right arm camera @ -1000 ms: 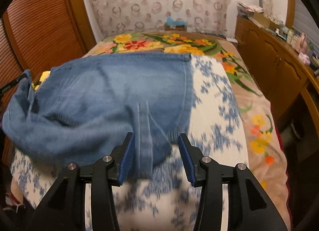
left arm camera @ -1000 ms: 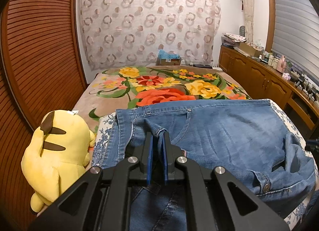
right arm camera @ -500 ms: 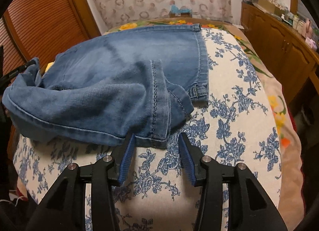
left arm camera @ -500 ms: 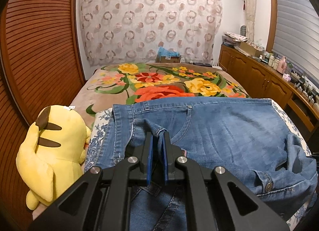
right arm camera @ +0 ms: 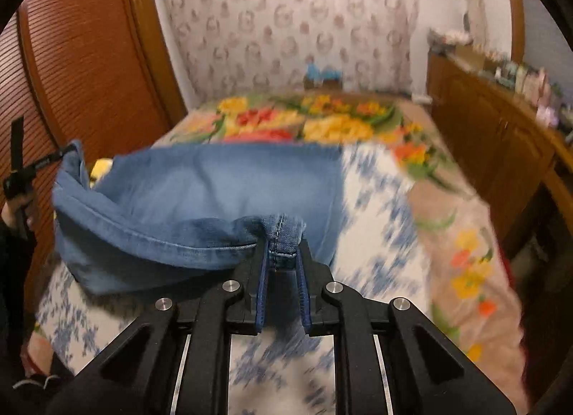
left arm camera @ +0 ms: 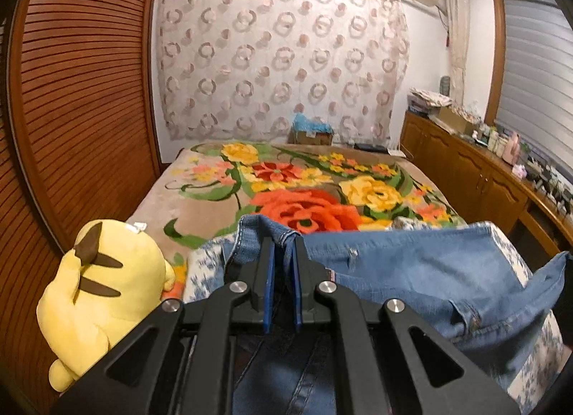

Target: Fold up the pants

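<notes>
Blue denim pants point(left arm camera: 412, 271) lie across the near end of the bed on a blue-flowered white cloth point(right arm camera: 372, 200). My left gripper point(left arm camera: 283, 254) is shut on the waistband edge, which is raised off the bed. In the right wrist view the pants point(right arm camera: 215, 178) hang as a lifted fold. My right gripper point(right arm camera: 283, 250) has its jaws closing, with the pads pressing on a stitched hem of the pants. The other gripper's strap and a hand point(right arm camera: 18, 207) show at the far left edge.
A yellow plush toy point(left arm camera: 104, 293) sits at the bed's left edge by the wooden slatted wall point(left arm camera: 71, 92). A floral blanket point(left arm camera: 304, 186) covers the far half of the bed. A wooden cabinet point(left arm camera: 483, 182) with clutter runs along the right.
My right gripper closed onto the pants' hem and lifted it. My left gripper rose with the waistband, pulling denim up off the bed. Both views now look higher into the room.
</notes>
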